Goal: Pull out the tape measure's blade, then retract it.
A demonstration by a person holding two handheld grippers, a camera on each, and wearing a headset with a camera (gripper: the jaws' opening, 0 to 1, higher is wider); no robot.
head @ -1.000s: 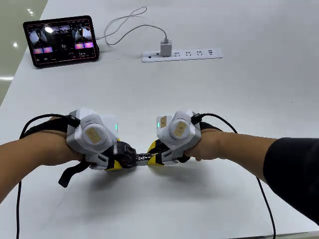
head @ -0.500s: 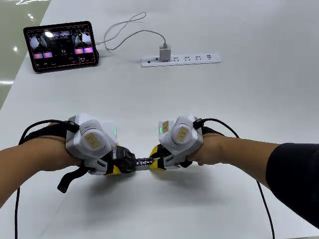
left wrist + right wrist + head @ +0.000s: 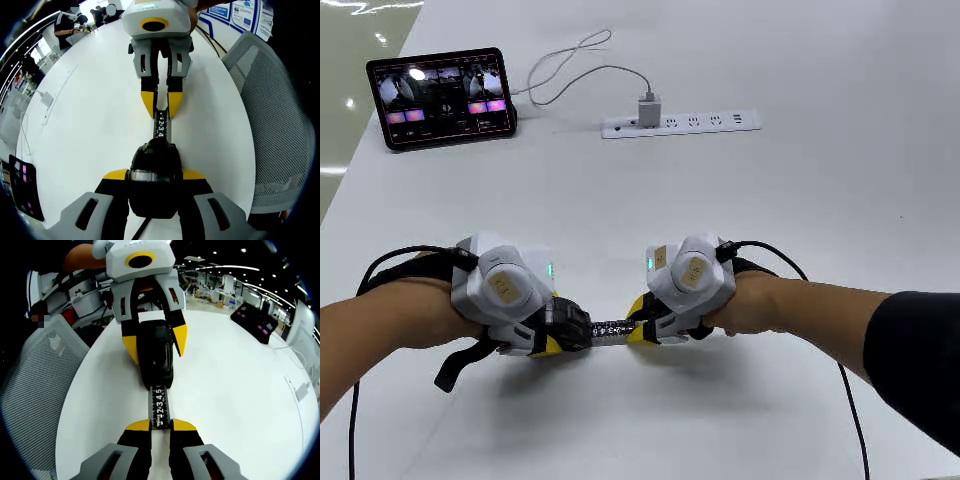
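The tape measure's black case (image 3: 155, 167) is clamped from both sides by the fingers of the left gripper (image 3: 563, 328), which are closed snugly around it; whether the case touches the white tabletop (image 3: 720, 200) I cannot tell. A short stretch of blade (image 3: 159, 407) runs out of the case's mouth, its numerals showing. At the end away from the case, the right gripper (image 3: 160, 426) has its fingers pinched together on the blade's tip. Well beyond the case, a tablet (image 3: 442, 90) and a power strip (image 3: 680, 123) lie on the tabletop.
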